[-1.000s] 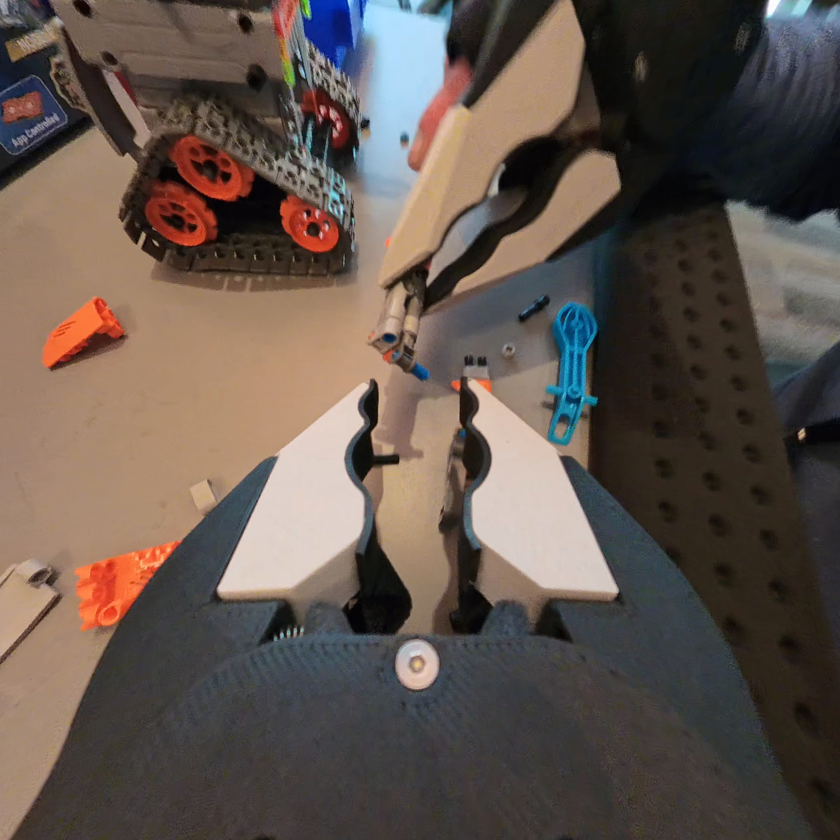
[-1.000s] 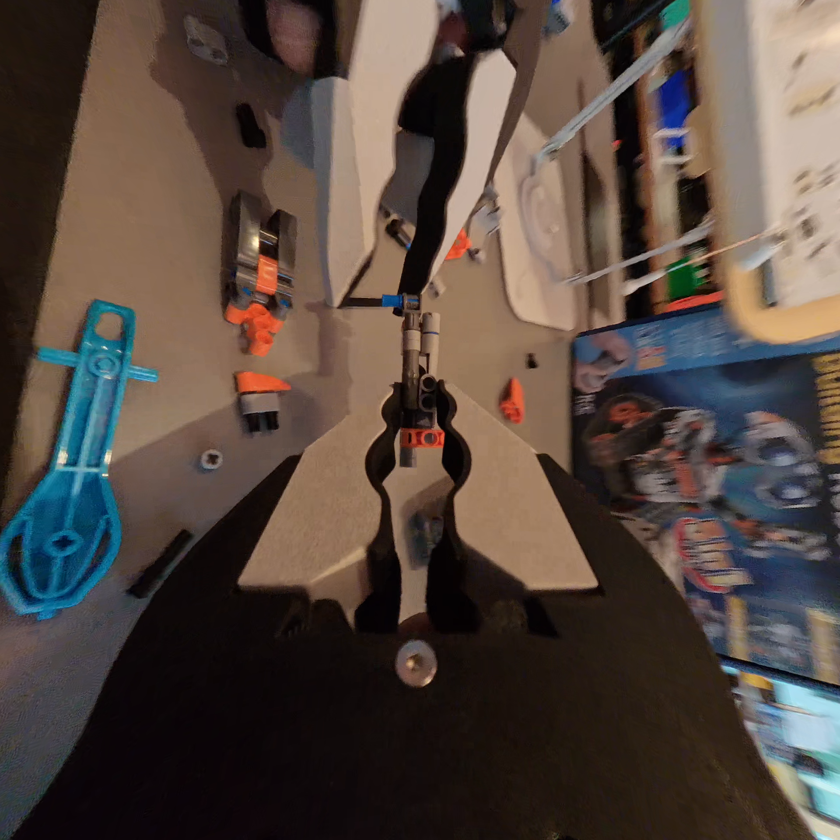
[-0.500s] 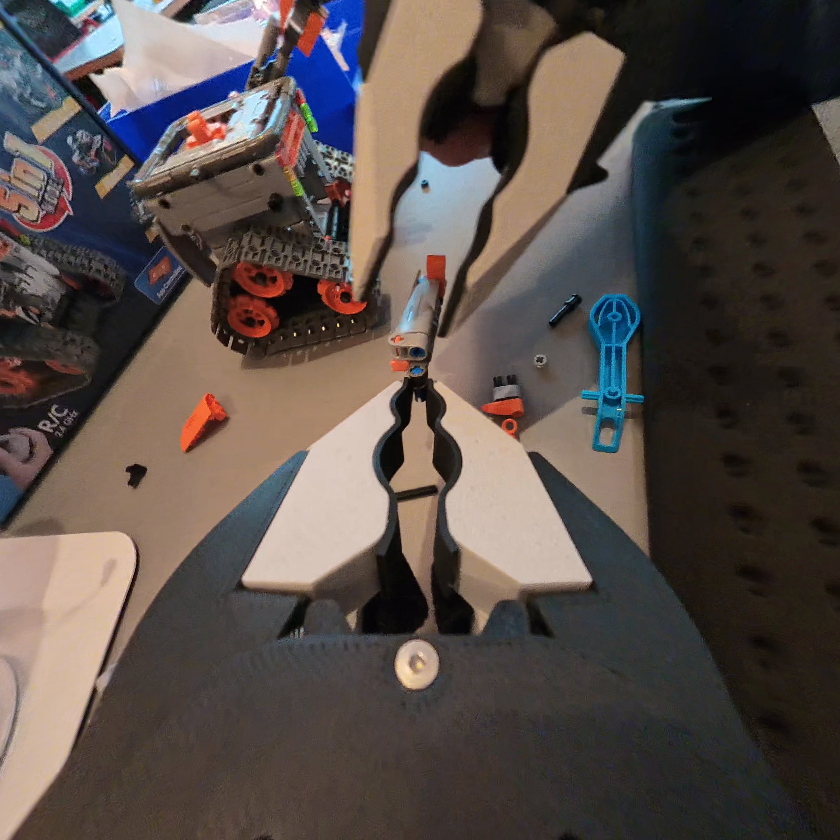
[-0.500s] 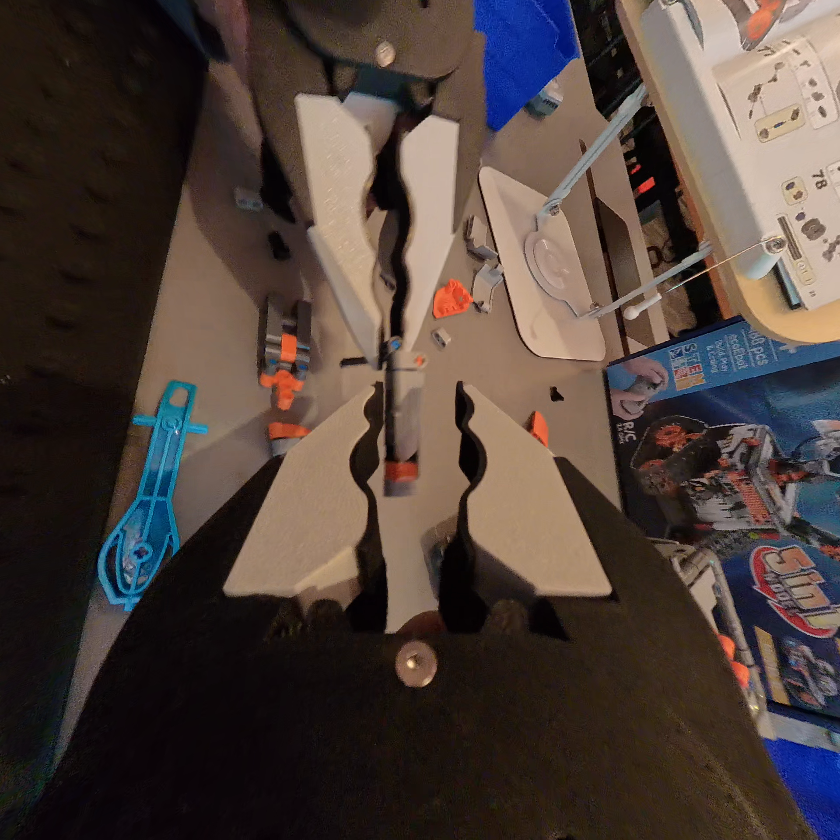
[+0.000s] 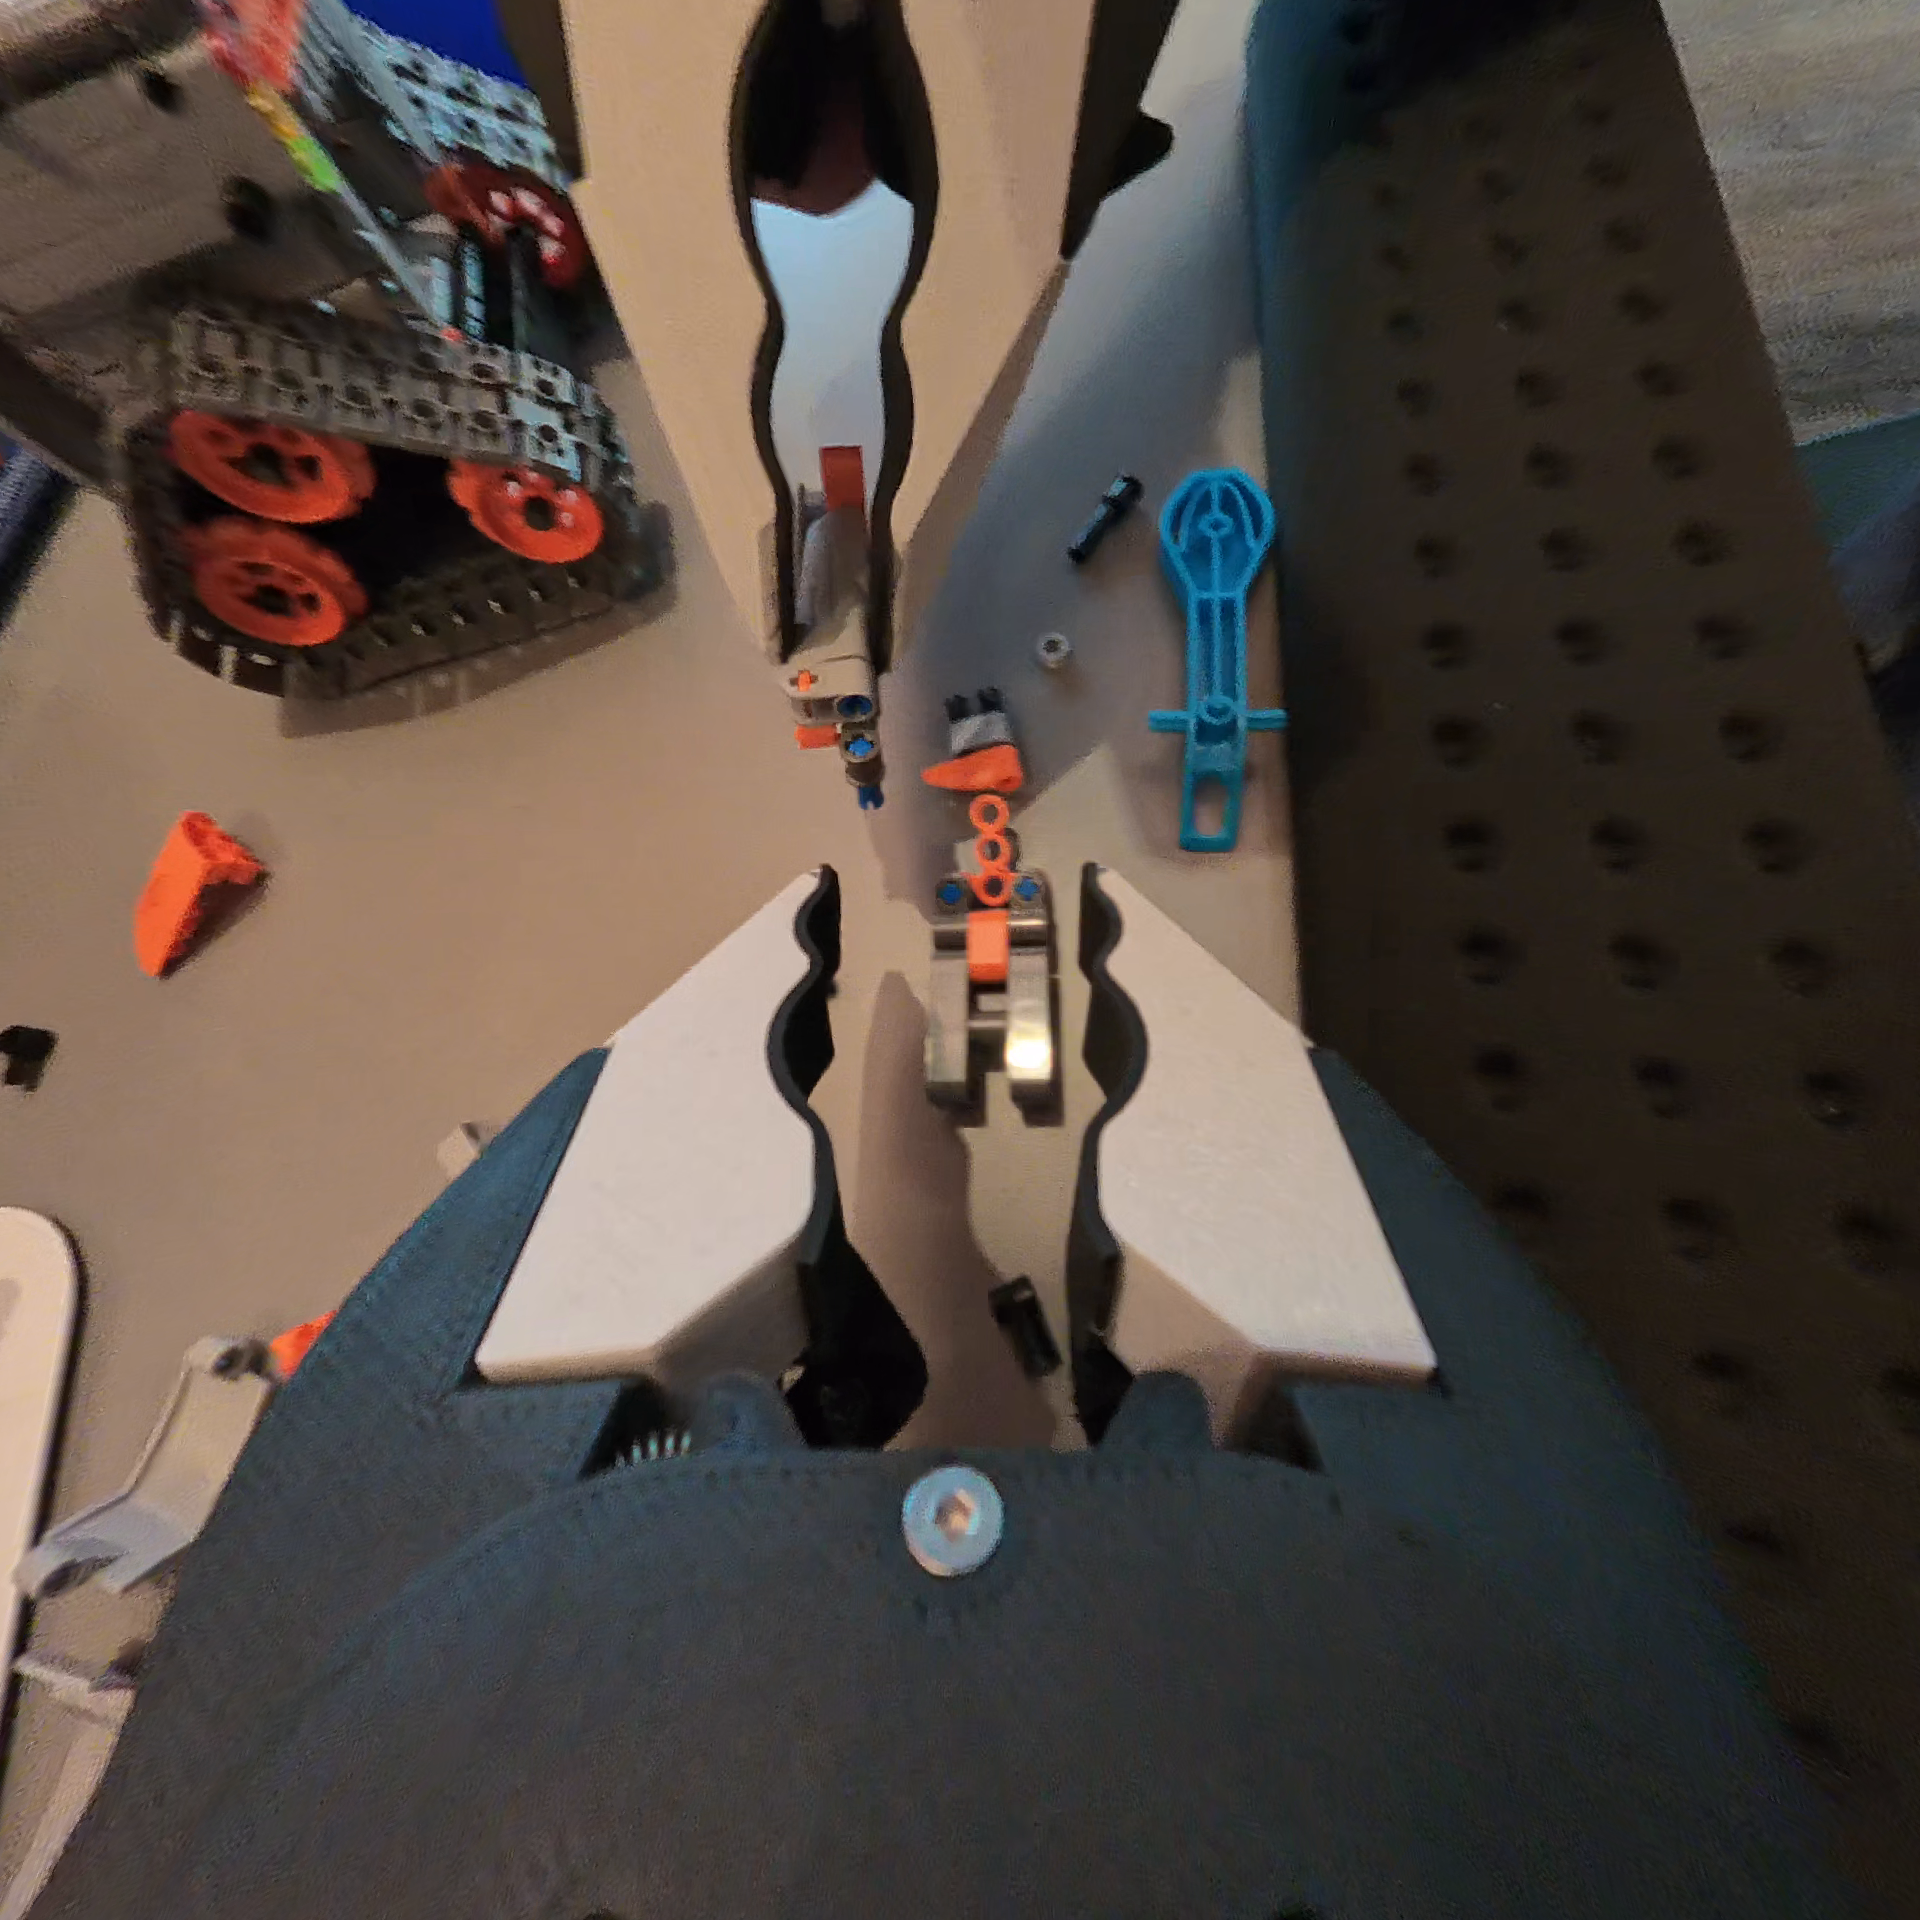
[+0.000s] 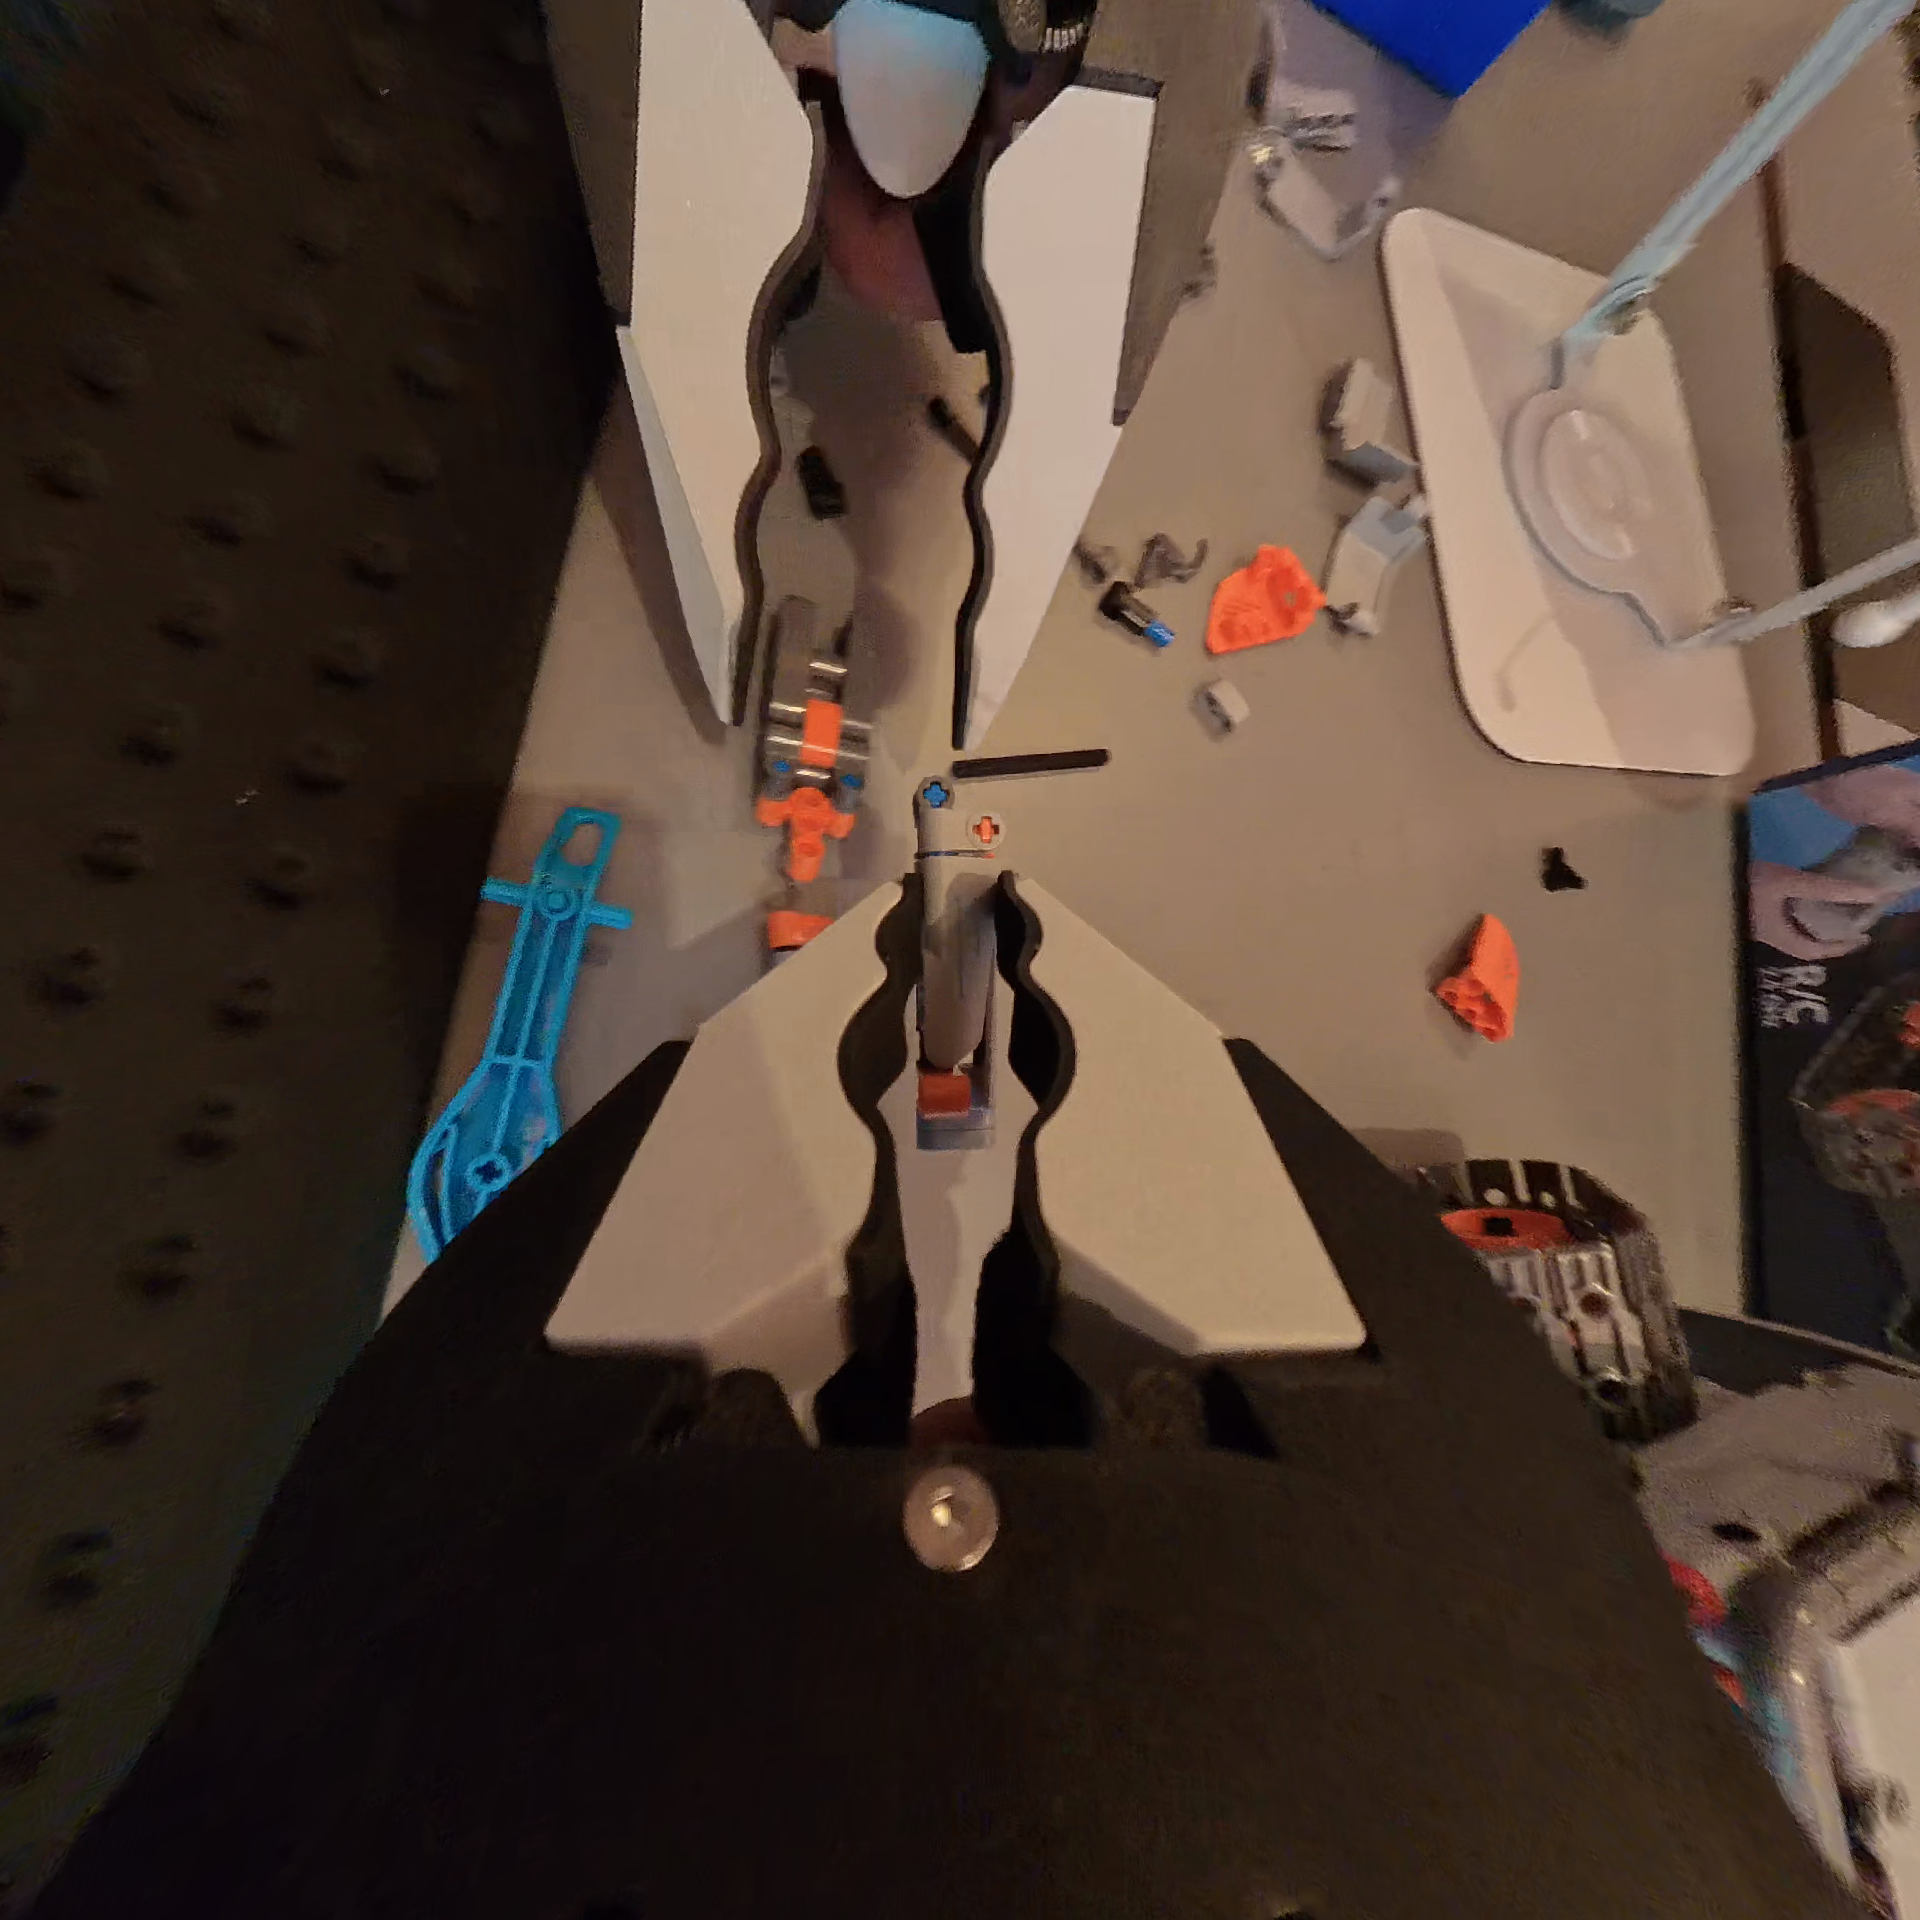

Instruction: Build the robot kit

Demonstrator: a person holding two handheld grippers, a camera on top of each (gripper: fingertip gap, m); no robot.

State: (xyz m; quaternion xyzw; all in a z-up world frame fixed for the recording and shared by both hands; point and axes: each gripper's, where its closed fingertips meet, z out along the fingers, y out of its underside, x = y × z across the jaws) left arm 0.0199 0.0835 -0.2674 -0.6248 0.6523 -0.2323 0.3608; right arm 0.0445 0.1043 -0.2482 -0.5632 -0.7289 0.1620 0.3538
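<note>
Grey and orange, a small brick piece (image 6: 951, 977) sits tight between the jaws of my right gripper (image 6: 956, 883). Its front end, with one blue pin and one orange pin, sticks out past the tips. This gripper points down and forward over the tabletop (image 6: 1299, 831), nose to nose with my other one.

My left gripper (image 5: 956, 883) has its jaws wide apart and holds nothing. Between them, down on the tabletop, lies a second grey block with an orange clip (image 5: 992, 997). It lies closer to the right-side jaw, and I cannot tell if it touches. A little black peg (image 5: 1023, 1325) lies farther back in the gap.

Off to one side I see a blue plastic tool (image 5: 1210, 644) lying flat by a dark mat with holes (image 5: 1558, 727). A tracked toy car with orange wheels (image 5: 364, 499) stands on the other side, with an orange wedge (image 5: 187, 888) near it. A white stand base (image 6: 1558, 499) sits farther off.
</note>
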